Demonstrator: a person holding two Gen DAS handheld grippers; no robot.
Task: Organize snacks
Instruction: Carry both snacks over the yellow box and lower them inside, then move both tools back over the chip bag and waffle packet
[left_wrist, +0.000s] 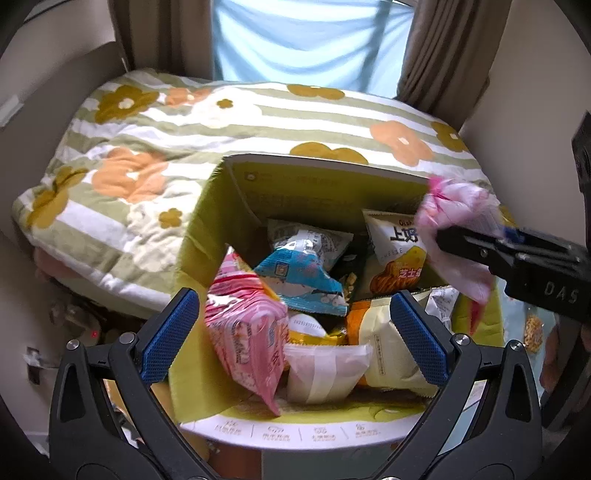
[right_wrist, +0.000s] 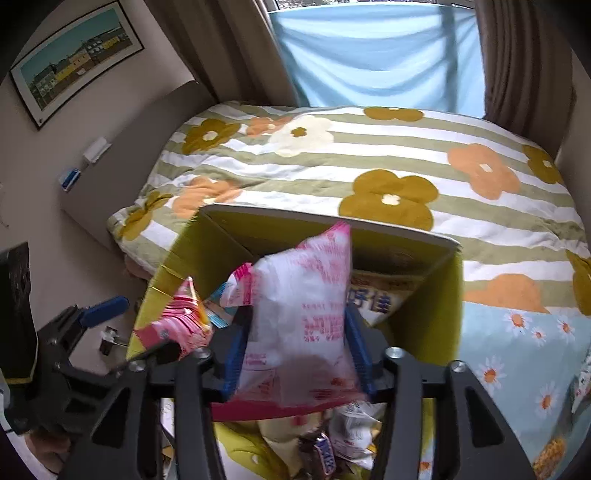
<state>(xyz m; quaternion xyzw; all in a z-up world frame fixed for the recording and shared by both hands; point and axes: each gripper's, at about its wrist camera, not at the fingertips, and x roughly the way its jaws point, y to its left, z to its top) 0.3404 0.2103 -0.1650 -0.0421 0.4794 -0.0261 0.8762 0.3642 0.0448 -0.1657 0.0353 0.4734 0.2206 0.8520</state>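
Most snacks already lie piled in the box (left_wrist: 236, 206), which sits on the bed's edge. The left gripper (left_wrist: 291, 336) hangs released and empty above the near side of the box. The right gripper (right_wrist: 295, 354) has a pink-and-white bag (right_wrist: 299, 317) between its pads over the box; blur leaves it unclear whether they press it, and it seems to be slipping free. A few packets (right_wrist: 550, 458) right of the box look unsorted. The box floor is hidden.
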